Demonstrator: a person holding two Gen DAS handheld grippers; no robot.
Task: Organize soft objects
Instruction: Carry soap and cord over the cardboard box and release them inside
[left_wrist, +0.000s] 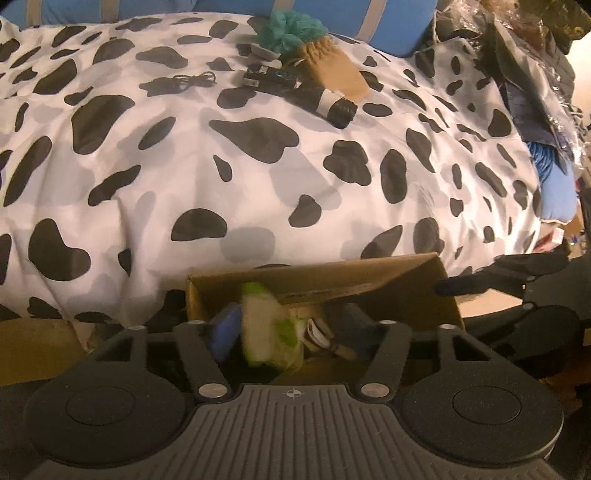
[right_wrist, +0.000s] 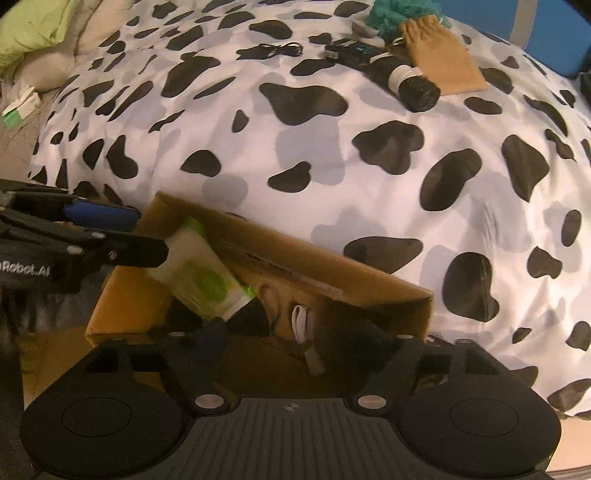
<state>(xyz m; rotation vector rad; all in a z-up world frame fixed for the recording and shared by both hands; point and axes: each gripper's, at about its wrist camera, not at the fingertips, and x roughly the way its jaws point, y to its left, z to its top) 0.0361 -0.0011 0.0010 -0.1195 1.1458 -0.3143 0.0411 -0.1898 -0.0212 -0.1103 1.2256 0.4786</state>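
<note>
Fingers of the left gripper (left_wrist: 284, 332) stand apart over an open brown cardboard box (right_wrist: 388, 291), and between them a soft white-and-green wipes pack (right_wrist: 199, 277) shows as a blur in the left wrist view; whether they touch it I cannot tell. From the right wrist view the pack leans tilted inside the box, its upper end just beside the left gripper's dark fingertip. The right gripper (right_wrist: 291, 345) hangs above the near end of the box, jaws spread, its tips lost against dark contents I cannot identify. A white folded item (right_wrist: 301, 325) pokes up from the box bottom. The box sits against the edge of a bed covered by a cow-print duvet (left_wrist: 221, 177). Far across it lie a teal mesh bath pouf (left_wrist: 290, 29), a tan knitted mitten (left_wrist: 332, 70), a black roll with a white band (left_wrist: 328, 101) and a black coiled cable (left_wrist: 192, 81), the small dark gadget beside them too blurred to name.
</note>
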